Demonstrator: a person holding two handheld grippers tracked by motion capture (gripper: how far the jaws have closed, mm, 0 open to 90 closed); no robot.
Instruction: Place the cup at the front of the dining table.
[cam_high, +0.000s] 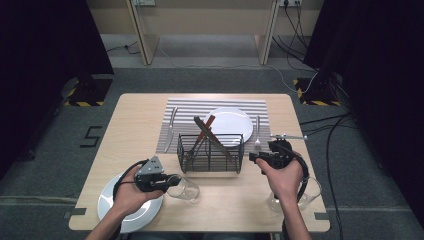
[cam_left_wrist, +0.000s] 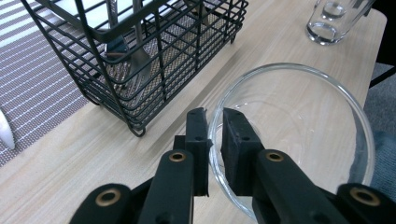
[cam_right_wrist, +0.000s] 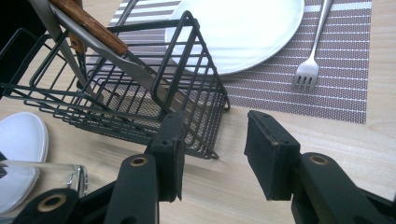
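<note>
- The left hand-held gripper is nearly closed, with only a thin gap between its jaws, and the rim of a clear glass sits in that gap: one jaw is outside the wall, the other inside the mouth.
- In the high view the same left hand-held gripper meets this glass at the front of the table, and the glass lies tilted on its side just beyond the jaw tips.
- A white plate lies beneath the hand that holds the left hand-held gripper, partly over the table's near edge.
- Ahead and to the left of the left hand-held gripper stands a black wire basket, near but apart from the glass.
- The right hand-held gripper is wide open, its jaws well apart, with nothing between them but bare table; it holds and touches nothing.
- In the high view the right hand-held gripper hovers just beside the basket's right end.
- Just ahead and to the left of its jaws, the basket carries wood-handled utensils leaning crosswise.
- Beyond the right hand-held gripper a fork lies on a striped placemat, beside a second white plate.
- A second glass stands near the right forearm, behind the right hand-held gripper.
</note>
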